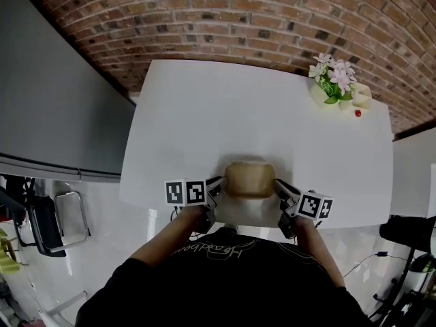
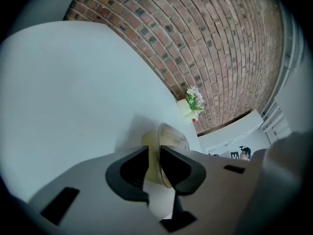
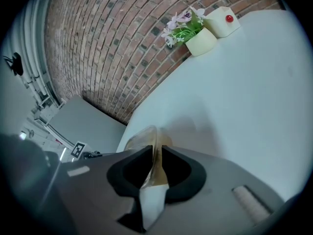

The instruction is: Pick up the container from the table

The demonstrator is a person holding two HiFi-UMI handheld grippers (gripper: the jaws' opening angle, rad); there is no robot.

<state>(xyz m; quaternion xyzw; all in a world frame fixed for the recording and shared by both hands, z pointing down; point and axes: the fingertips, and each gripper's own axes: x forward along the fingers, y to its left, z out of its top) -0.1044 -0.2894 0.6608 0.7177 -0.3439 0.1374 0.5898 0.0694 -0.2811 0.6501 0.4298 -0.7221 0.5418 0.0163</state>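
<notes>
Brick wall [image 1: 238,19] runs across the back, w/ a grey panel [image 1: 54,101] at the left. Below it is a white table [image 1: 204,114], plain top, mostly bare.

Person in a black shirt [image 1: 225,278] stands at the near edge, arms forward, one gripper per hand.

The container [image 1: 250,179] sits on the table at the near edge, roughly centre, directly btw the two grippers. It's a tan, rounded-rectangle tub, shallow, w/ soft corners. Close up, the body looks yellowish-brown and a clear domed lid sits over it, w/ a thin rim sticking out all round [image 2: 171,136] [image 3: 142,138].

Left gripper [image 1: 216,186] is on the container's left end. In the left gripper view its dark jaws stand narrow [image 2: 154,151], closed on the rim: body wall against one pad, lid edge against the other. Right gripper [image 1: 281,188] is on the right end. In the right gripper view the jaws are likewise narrow [image 3: 157,151], pinching the rim & lid edge btw the pads. Each gripper carries a marker cube [image 1: 185,192] [image 1: 315,206].

Far right corner of the table, well apart from the container: a cream pot of pink-white flowers [image 1: 330,80] w/ green leaves. Just beside it is a cream box [image 1: 362,98]. A small red thing [image 1: 357,113] is at the box; can't tell if it's on the box or the table.
</notes>
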